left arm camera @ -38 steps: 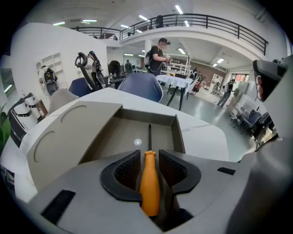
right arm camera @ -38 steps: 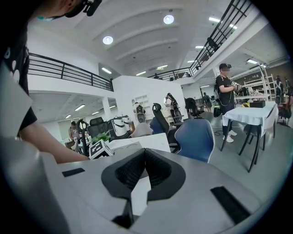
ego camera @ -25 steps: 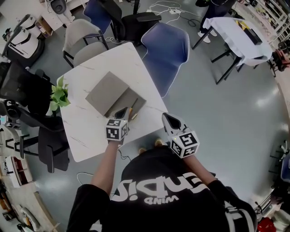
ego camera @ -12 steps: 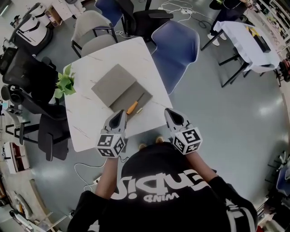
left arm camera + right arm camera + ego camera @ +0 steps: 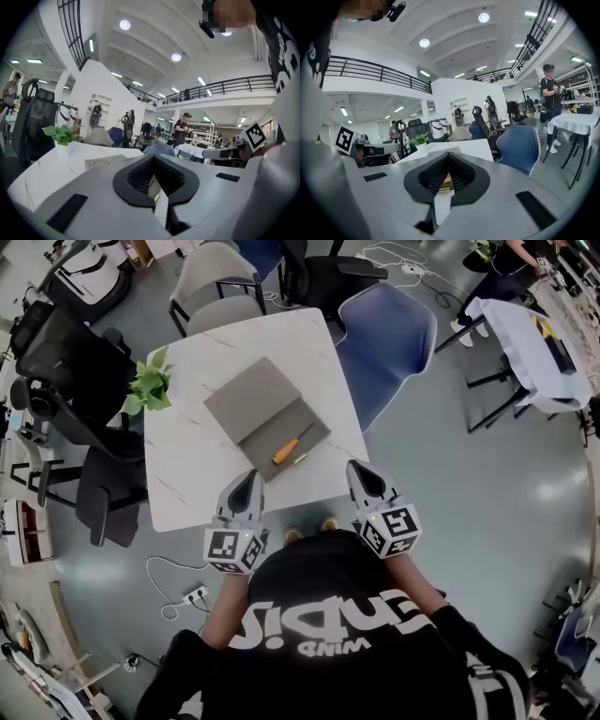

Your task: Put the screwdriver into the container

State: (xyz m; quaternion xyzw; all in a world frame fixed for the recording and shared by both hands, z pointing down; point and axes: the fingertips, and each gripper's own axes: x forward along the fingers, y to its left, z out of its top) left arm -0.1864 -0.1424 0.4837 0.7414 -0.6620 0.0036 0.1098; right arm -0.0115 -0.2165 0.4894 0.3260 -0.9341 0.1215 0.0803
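A screwdriver (image 5: 286,451) with an orange handle lies in the near, open half of the flat grey container (image 5: 255,399) on the white table (image 5: 187,474). My left gripper (image 5: 247,482) hovers at the table's near edge, shut and empty, a short way back from the container. Off the table's near right corner, my right gripper (image 5: 359,471) is also shut with nothing in it. In the left gripper view the left gripper (image 5: 152,159) points at the container (image 5: 107,161). In the right gripper view the orange handle (image 5: 447,180) shows just beyond the right gripper (image 5: 448,157).
A potted plant (image 5: 150,388) stands at the table's left edge. A blue chair (image 5: 384,338) is at the right, grey chairs (image 5: 220,287) are at the far side, and a black office chair (image 5: 70,352) is at the left. A power strip and cable (image 5: 192,594) lie on the floor.
My left gripper has drawn back from the container toward the person, leaving the screwdriver lying in it. The right gripper has stayed about where it was.
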